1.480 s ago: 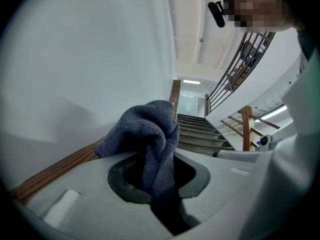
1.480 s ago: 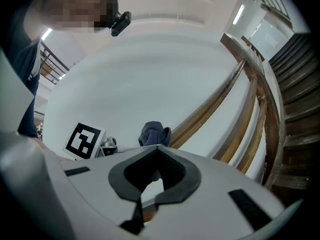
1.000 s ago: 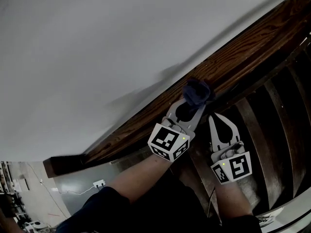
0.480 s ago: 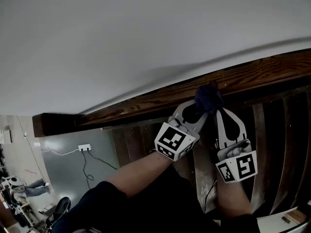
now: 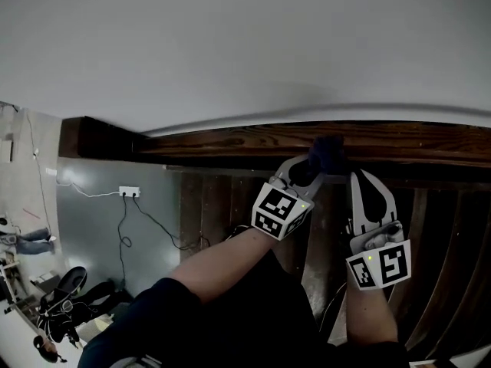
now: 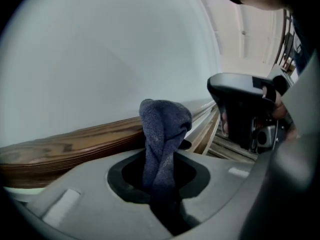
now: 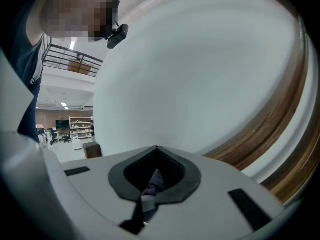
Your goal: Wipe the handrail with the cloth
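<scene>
The dark blue terry cloth [image 5: 328,153] is bunching into a twisted wad against the wooden handrail [image 5: 222,140]. The left gripper [image 5: 311,169] is clamping it between its jaws, probably to press it onto the wood for wiping. The right gripper [image 5: 360,176] is hovering just beside it, jaws together and apparently empty.

Blue cloth [image 5: 328,153], bunched up, against dk wood handrail [image 5: 230,139], rt of mid.

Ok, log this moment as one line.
left gripper: shut on cloth | cloth: bunched, at handrail | right gripper: shut, nothing held, just below handrail
</scene>
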The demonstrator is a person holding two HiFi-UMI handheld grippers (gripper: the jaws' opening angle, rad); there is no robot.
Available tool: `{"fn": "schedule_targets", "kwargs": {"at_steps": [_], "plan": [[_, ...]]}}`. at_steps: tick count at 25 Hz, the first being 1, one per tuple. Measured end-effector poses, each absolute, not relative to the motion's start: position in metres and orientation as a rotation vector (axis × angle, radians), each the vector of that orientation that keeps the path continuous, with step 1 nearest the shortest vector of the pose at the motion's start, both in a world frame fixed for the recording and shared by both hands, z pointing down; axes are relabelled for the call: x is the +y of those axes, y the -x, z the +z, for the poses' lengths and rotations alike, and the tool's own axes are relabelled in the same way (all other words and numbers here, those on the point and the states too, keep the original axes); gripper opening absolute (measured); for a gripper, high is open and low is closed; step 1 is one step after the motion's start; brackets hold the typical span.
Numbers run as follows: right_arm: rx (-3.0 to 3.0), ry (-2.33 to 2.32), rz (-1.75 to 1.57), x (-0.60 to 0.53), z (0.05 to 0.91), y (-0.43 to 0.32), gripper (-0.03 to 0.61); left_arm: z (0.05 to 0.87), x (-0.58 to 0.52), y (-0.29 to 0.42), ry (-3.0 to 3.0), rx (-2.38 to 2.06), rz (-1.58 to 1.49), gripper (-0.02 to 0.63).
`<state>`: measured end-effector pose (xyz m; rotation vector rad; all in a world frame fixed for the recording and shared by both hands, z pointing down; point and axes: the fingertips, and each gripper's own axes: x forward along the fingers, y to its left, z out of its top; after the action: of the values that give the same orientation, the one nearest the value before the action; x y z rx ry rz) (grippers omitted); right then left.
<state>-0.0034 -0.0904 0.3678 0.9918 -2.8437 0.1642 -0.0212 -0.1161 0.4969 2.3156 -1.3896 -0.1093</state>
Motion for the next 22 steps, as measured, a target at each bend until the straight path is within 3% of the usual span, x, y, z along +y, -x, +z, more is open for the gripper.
{"fn": "schedule_targets", "kwargs": {"at_steps": [11, 22], "plan": [[-2.899, -0.789, 0.151, -0.040, 0.382, 0.079, 0.009, 0.524, -0.074, 0.104, -2.178, -1.555, -0.120, 0.078], [-2.948, -0.678, 0.132, 0.027, 0.339, 0.104, 0.009, 0.402, 0.032, 0.157, -2.316, -1.605, -0.116, 0.078]]}}
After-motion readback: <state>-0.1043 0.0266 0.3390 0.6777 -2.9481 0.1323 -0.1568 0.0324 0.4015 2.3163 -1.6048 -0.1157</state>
